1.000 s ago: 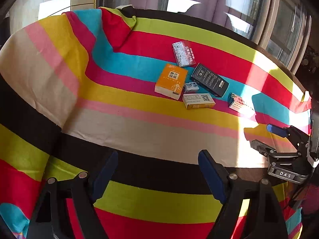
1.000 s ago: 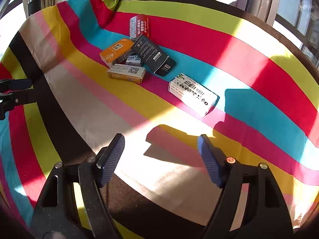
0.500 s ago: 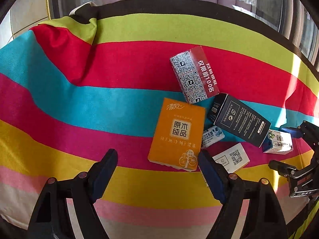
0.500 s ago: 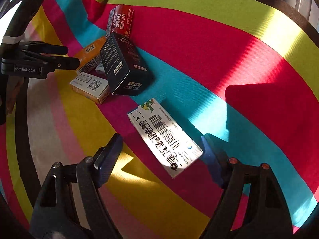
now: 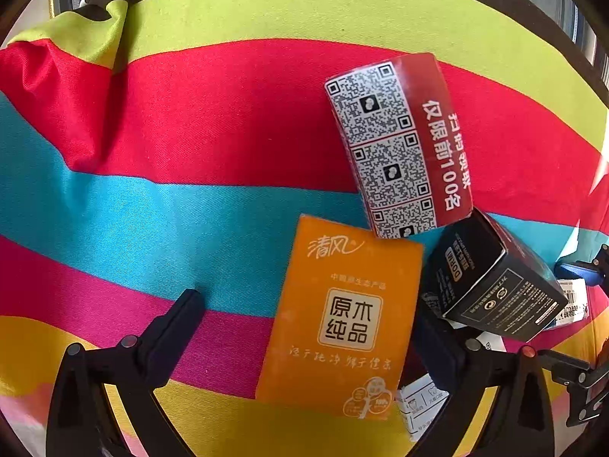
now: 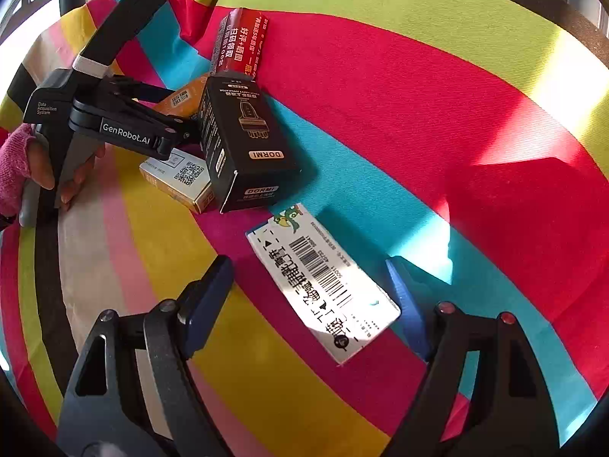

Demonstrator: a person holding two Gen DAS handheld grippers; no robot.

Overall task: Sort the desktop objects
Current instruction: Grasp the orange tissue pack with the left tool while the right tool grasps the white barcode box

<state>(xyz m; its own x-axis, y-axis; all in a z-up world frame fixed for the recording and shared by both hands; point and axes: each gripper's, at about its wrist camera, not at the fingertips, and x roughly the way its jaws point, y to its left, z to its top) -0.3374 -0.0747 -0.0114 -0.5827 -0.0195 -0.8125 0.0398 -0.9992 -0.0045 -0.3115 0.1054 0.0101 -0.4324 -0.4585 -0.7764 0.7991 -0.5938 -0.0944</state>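
An orange tissue pack (image 5: 338,320) lies between the open fingers of my left gripper (image 5: 308,316). A red QR-code box (image 5: 399,144) lies beyond it, and a black DORMI box (image 5: 491,289) leans at the right finger. In the right wrist view my right gripper (image 6: 308,293) is open, its fingers on either side of a white barcode box (image 6: 323,282) lying flat. The black box (image 6: 243,144), a yellow-white QR box (image 6: 179,179), the red box (image 6: 239,45) and the left gripper (image 6: 125,122) sit at upper left.
Everything lies on a striped cloth (image 5: 171,198) with a raised fold at the far left (image 5: 76,38). A gloved hand (image 6: 23,167) holds the left gripper. Windows stand beyond the table's far edge. A small white box (image 5: 422,403) peeks from under the orange pack.
Both grippers moved forward and down. The left now has the orange pack between its fingers and the right has the white barcode box between its own. The black box has tipped up.
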